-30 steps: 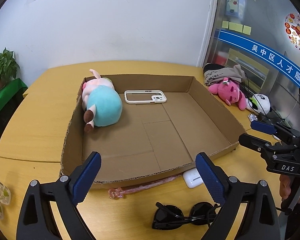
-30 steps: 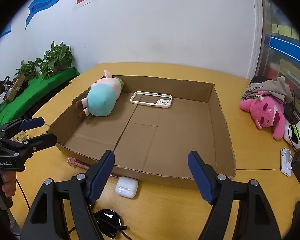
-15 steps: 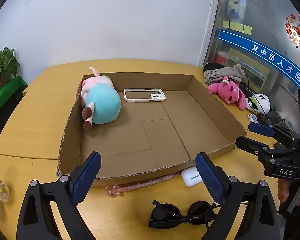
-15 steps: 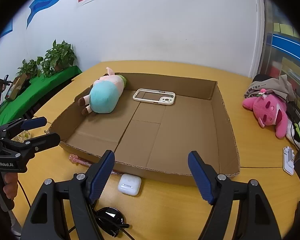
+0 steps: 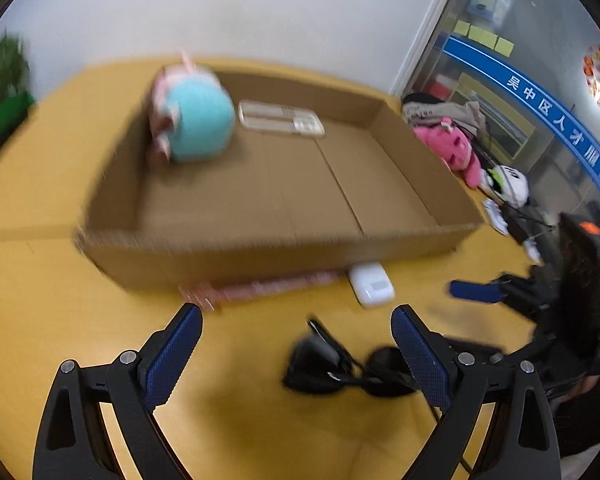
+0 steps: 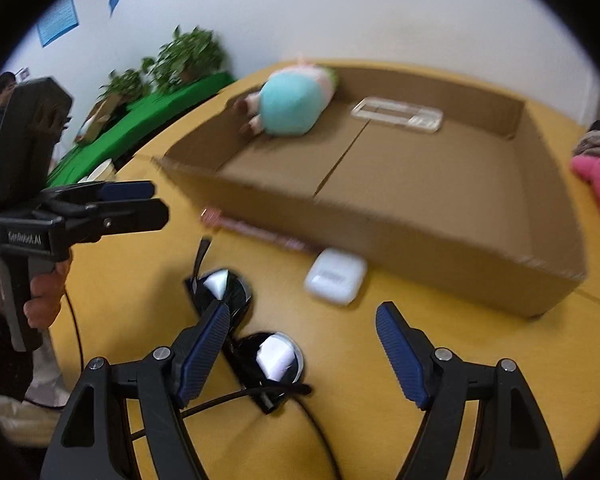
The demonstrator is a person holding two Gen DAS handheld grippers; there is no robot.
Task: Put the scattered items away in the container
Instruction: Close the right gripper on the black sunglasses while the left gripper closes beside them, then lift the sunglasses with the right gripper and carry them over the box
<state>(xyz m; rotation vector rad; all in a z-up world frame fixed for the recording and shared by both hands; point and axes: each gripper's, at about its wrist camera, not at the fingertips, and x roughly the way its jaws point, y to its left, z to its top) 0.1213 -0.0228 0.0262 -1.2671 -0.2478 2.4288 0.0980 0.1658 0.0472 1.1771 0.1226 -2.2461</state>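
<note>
Inside, the cardboard box point(image 5: 400, 148) holds two things — plush toy point(image 5: 196, 124), phone case point(image 5: 280, 118).

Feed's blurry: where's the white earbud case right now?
The white earbud case lies on the table outside the cardboard box, against its near wall, between the pink stick and sunglasses.

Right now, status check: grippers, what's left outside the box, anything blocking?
Left gripper and right gripper open, empty. Sunglasses, white earbud case, pink stick lie outside the cardboard box. Nothing blocking the sunglasses.
</note>
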